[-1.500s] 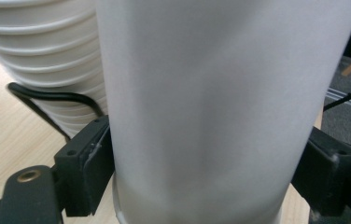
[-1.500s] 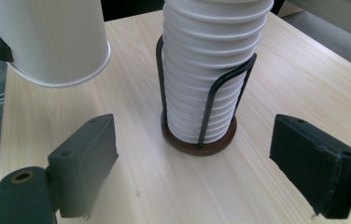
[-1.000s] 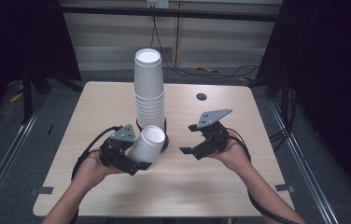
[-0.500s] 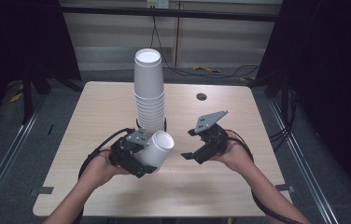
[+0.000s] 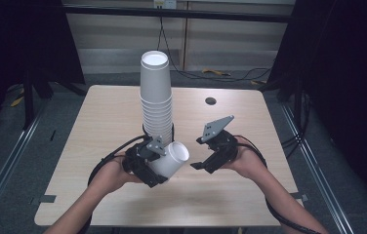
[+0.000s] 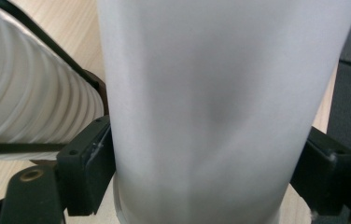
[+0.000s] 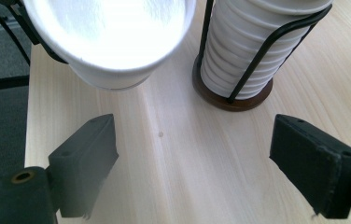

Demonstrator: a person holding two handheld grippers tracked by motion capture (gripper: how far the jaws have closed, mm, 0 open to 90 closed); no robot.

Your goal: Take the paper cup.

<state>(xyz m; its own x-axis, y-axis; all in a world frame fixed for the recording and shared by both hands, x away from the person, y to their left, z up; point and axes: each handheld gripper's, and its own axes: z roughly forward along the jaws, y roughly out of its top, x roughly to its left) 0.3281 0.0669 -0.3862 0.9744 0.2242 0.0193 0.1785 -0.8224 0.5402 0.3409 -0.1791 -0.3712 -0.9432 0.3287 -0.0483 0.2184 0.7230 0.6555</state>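
Observation:
A tall stack of white paper cups stands in a black wire holder on a round brown base at the table's middle. My left gripper is shut on a single white cup, held tilted with its mouth toward the right, just in front of the stack. Up close, that cup sits between both black pads, with the stack at the left. My right gripper is open a short way to the cup's right, jaws wide apart above bare wood, the cup's mouth ahead of it.
The light wooden table has a small dark hole at the back right. Black cables trail from both grippers toward the table's front edge. Dark floor and metal rails surround the table.
My left gripper has carried the single cup to the right, closer to the right gripper, and the cup's mouth now faces right. The right gripper has kept still.

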